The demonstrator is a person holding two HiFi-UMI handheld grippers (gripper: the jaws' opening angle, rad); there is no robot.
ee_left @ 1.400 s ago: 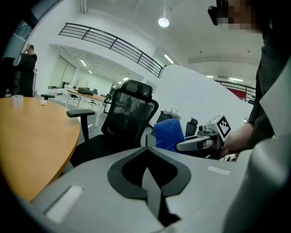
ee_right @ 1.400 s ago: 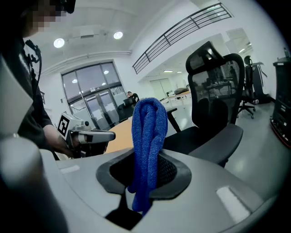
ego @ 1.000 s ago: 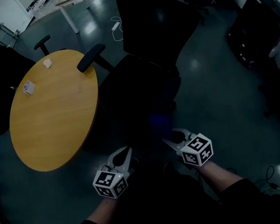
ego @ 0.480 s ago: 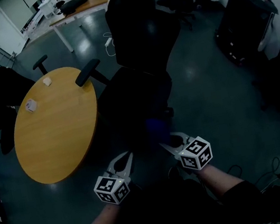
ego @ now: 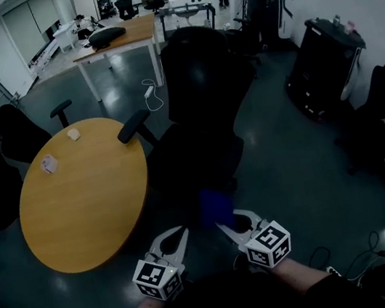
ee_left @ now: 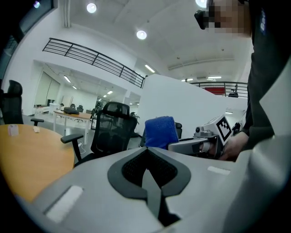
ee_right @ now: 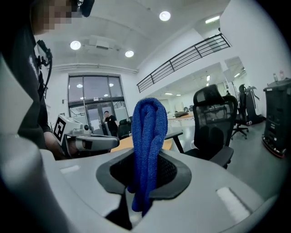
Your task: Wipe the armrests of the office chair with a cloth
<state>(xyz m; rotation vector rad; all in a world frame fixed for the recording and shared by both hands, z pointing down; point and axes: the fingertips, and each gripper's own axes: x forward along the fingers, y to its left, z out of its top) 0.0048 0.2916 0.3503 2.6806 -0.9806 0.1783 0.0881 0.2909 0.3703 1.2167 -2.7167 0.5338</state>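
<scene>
The right gripper (ee_right: 142, 178) is clamped on the blue cloth (ee_right: 148, 136), which stands up out of its jaws in a folded bunch; the cloth's lower end hangs into the dark gap behind the pads and is lost there. In the head view the cloth (ego: 215, 207) shows only as a dim blue patch just ahead of the right gripper (ego: 228, 226), against the chair's shadowed seat. The left gripper (ee_left: 148, 169) has its jaws closed together with nothing between them; in the head view it (ego: 174, 240) sits just beside the right one, low in the picture, with both forearms cut off by the bottom edge. The black chair (ego: 202, 103) stands ahead of both grippers and apart from them, so dark that seat, back and base run together. Only 1 armrest (ego: 134, 126) is clear, on the side toward the round table (ego: 84, 205); the other cannot be made out. The cloth touches neither. The left gripper view shows that armrest (ee_left: 72, 138) and the mesh back, the seat hidden behind the gripper body. 2 small pale items (ego: 48, 164) lie on the table, too small to identify.
</scene>
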